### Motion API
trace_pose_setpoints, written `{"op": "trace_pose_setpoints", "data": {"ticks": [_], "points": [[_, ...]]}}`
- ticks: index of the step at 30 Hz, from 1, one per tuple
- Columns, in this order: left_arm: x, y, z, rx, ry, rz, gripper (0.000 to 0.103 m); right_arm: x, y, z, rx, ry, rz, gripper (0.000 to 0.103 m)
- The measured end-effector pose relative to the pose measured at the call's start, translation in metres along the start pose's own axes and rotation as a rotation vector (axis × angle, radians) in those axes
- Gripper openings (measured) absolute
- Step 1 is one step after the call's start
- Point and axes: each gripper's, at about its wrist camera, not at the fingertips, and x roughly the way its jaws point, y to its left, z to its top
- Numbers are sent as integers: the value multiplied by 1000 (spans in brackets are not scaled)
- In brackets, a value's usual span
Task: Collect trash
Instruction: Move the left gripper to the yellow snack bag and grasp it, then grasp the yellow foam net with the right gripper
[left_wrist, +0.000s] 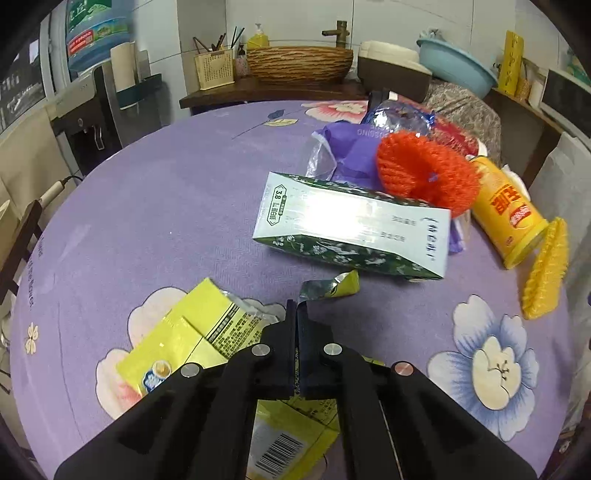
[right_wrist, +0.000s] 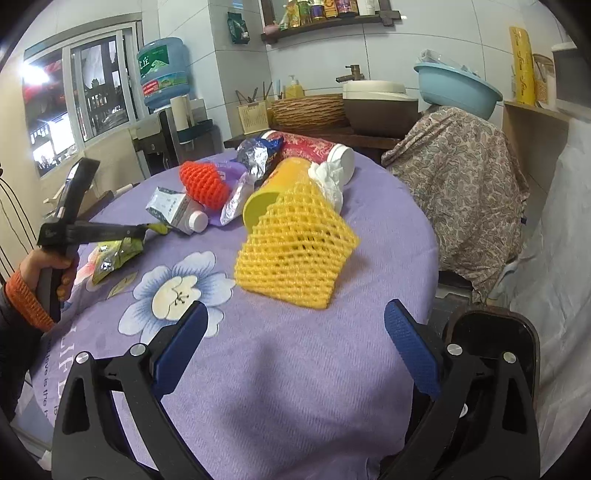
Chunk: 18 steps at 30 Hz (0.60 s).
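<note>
My left gripper (left_wrist: 296, 306) is shut on a torn silver-and-yellow wrapper strip (left_wrist: 330, 286) and holds it just above the purple flowered tablecloth (left_wrist: 166, 206); it shows from the side in the right wrist view (right_wrist: 146, 230). A yellow snack bag (left_wrist: 192, 339) lies under it. A green-and-white milk carton (left_wrist: 351, 229), an orange foam net (left_wrist: 424, 173), a yellow can (left_wrist: 506, 218) and a yellow foam net (left_wrist: 546, 269) lie beyond. My right gripper (right_wrist: 295, 332) is open and empty, just short of the yellow foam net (right_wrist: 295, 254).
A purple plastic bag (left_wrist: 351, 147), a foil bag (right_wrist: 255, 157) and a red tube (right_wrist: 314, 149) lie at the table's far side. A cloth-covered chair (right_wrist: 461, 192) stands to the right. A water dispenser (right_wrist: 162, 74) and a basket (right_wrist: 310, 109) stand behind.
</note>
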Motion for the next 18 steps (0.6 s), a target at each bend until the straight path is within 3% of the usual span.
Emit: {"op": "trace_pose_setpoints", "data": {"ticks": [8,16,18], "points": [[-53,-9,-19,-4,-108,-25,2,23,-8,25,22,8,33,95],[-71,-24,-37,-18,-130,-87,2,68,-2,40,-57,83,5,95],[-73,-27,-40,-14,-132,-91,2,74,-3,38,-68,90,-10,86]]}}
